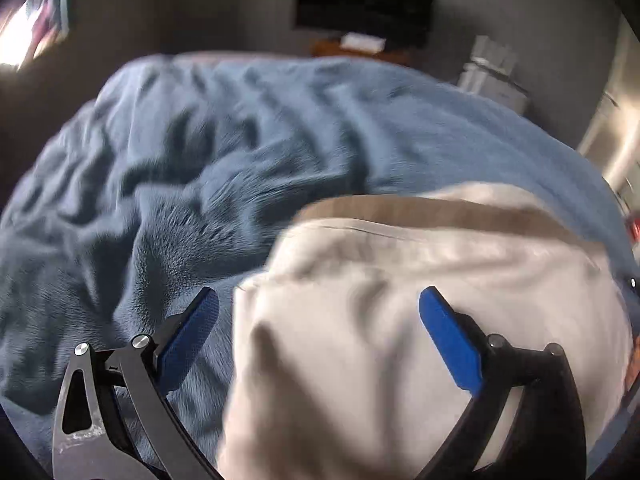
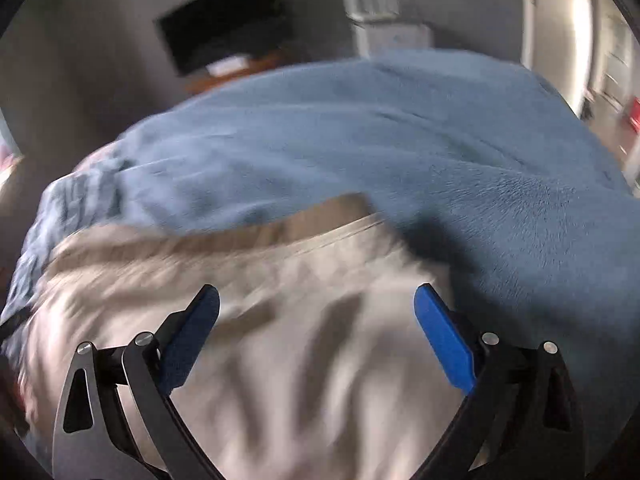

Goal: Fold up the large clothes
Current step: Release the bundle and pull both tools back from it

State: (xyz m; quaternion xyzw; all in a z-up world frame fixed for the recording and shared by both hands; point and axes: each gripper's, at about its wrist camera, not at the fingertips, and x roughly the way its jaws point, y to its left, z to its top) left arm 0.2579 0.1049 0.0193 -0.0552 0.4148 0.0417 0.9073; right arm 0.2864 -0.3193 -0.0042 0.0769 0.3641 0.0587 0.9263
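left gripper [image 1: 319, 300]: wide, holding nothing | right gripper [image 2: 318, 298]: wide, holding nothing | garment [image 1: 400, 320] [image 2: 280, 340]: beige, rumpled, under and ahead of both, tan band [image 2: 248, 236] at far edge running crosswise, blurred | blanket [image 1: 200, 152]: blue, beyond and beneath

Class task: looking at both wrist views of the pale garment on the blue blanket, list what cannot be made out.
- Garment type: both views, motion blur; bottom edge crops it.
- Garment's right side: left view, cut by frame edge.
- Items under the screen: too small, blurred.
- Blanket underside: hidden.
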